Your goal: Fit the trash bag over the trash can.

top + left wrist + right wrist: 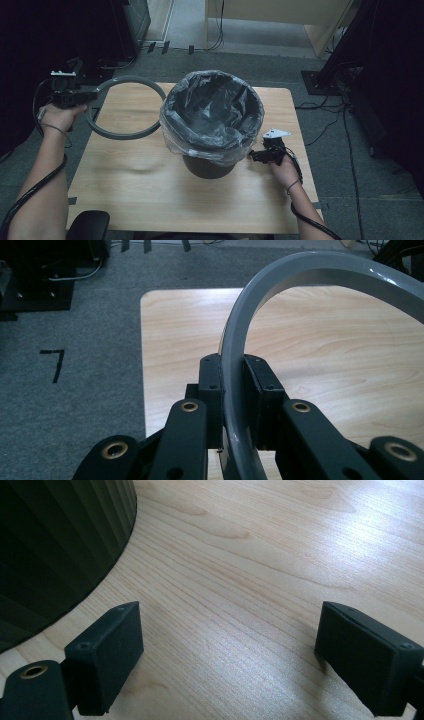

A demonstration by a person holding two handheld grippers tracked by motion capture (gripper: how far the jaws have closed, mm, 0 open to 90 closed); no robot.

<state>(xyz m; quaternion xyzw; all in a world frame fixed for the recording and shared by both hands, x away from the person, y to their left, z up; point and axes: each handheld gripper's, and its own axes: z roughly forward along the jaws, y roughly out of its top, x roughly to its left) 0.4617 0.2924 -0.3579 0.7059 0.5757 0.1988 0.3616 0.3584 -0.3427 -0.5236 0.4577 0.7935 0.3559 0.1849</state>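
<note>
Left gripper (91,95) pinches the grey ring (125,107) by its rim, ring held above the table's (150,200) left half, tilted. Bin (212,122) with clear liner (172,135) sits to the ring's right, so the left hand is the nearer one. Right gripper (256,156) spread wide, empty, low beside the bin's base. Left gripper view shows pads (257,385) clamping the rim; right gripper view shows the bin's ribbed wall.

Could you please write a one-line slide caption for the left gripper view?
Left gripper clamps the grey plastic ring over the light wooden table.
</note>
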